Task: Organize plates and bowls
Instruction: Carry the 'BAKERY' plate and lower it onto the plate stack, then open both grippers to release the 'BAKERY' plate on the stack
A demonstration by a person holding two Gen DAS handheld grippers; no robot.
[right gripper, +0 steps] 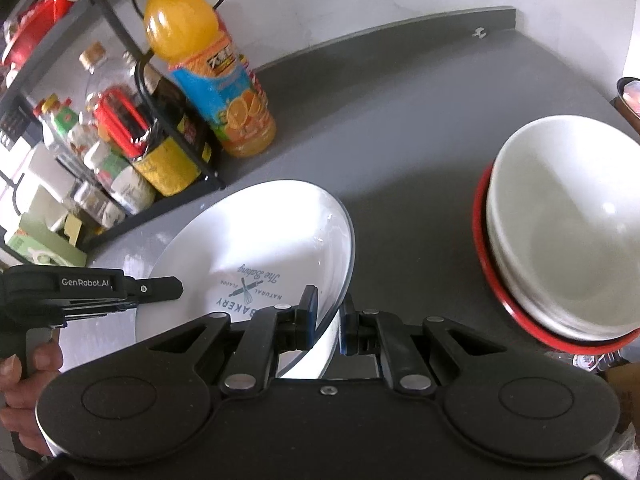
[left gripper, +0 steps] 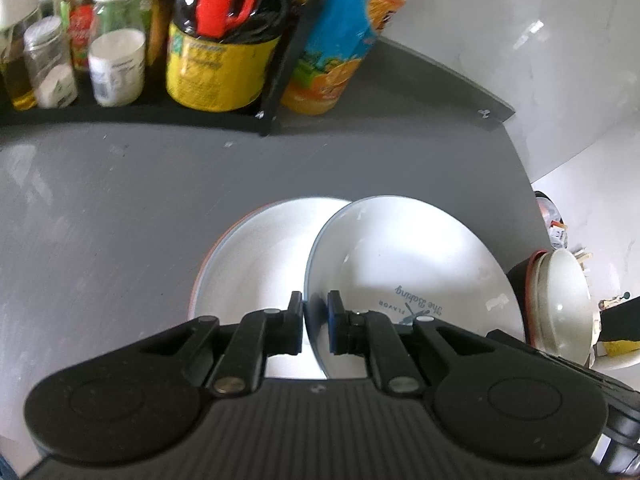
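Printed plate (right gripper: 256,256), white with a grey-blue rim and bakery lettering, is held tilted above the grey counter (right gripper: 400,128), caught by its rim from two sides. In the right wrist view the right gripper (right gripper: 328,320) has its jaws narrowed onto the plate's near-right edge, one blue-padded finger over the printed face and the other under it. In the left wrist view the left gripper (left gripper: 315,320) pinches the same plate's (left gripper: 408,264) left rim in like manner, jaws nearly together with the rim between them. The left gripper's body also shows at the left of the right wrist view, a hand (right gripper: 24,384) wrapped around its handle.

Beneath and left of the held plate in the left wrist view sits a second white plate (left gripper: 256,256) flat on the counter, partly covered by the tilted one. To the right stands a stack of white bowls (right gripper: 560,232) on a red dish (right gripper: 484,248), apart from the plate. Behind, a black rack (right gripper: 192,184) carries bottles and jars, with an orange juice bottle (right gripper: 208,68) just beside it.

The plate slopes with its printed face up toward the cameras, its right edge raised higher than the left in the right wrist view.
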